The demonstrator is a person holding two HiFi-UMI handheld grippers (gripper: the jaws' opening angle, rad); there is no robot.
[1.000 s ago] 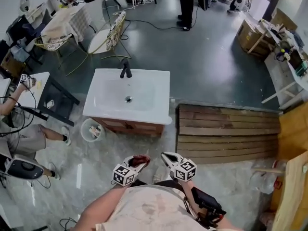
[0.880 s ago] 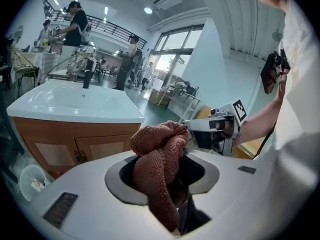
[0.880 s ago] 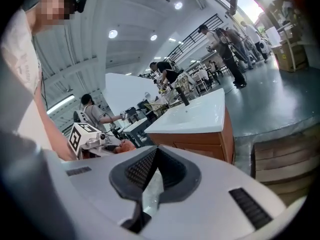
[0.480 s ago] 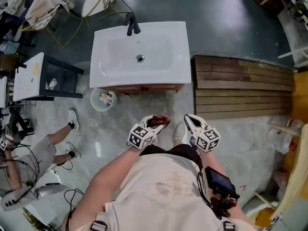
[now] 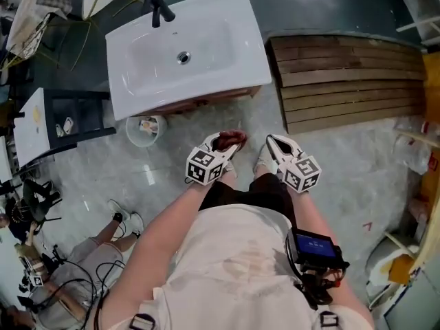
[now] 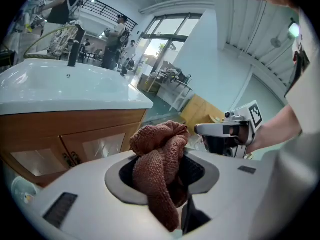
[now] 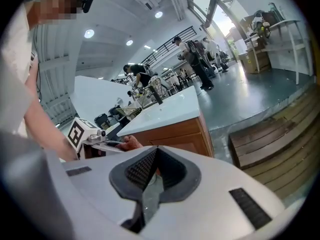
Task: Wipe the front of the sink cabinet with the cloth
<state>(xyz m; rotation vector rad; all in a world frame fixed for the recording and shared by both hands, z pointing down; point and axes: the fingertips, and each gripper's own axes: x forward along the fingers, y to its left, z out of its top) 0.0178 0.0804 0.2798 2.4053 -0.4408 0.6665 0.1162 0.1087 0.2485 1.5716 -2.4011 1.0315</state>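
left gripper [image 5: 228, 146] pinches the bunched brown cloth [image 6: 159, 166]; right gripper [image 5: 273, 144] is pressed together, empty. both hang near the wooden sink cabinet [image 6: 75, 134] front, apart from it. a white bin [image 5: 143, 130] stands at the cabinet's left, wooden slats [image 5: 344, 81] to the right.

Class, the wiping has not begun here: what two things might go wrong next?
1. The cloth sits bunched in the left gripper with a loose tail hanging. It may slip out, or wipe poorly against the cabinet.
2. A bin stands on the floor beside the cabinet. A low sweep of the gripper might knock it over.
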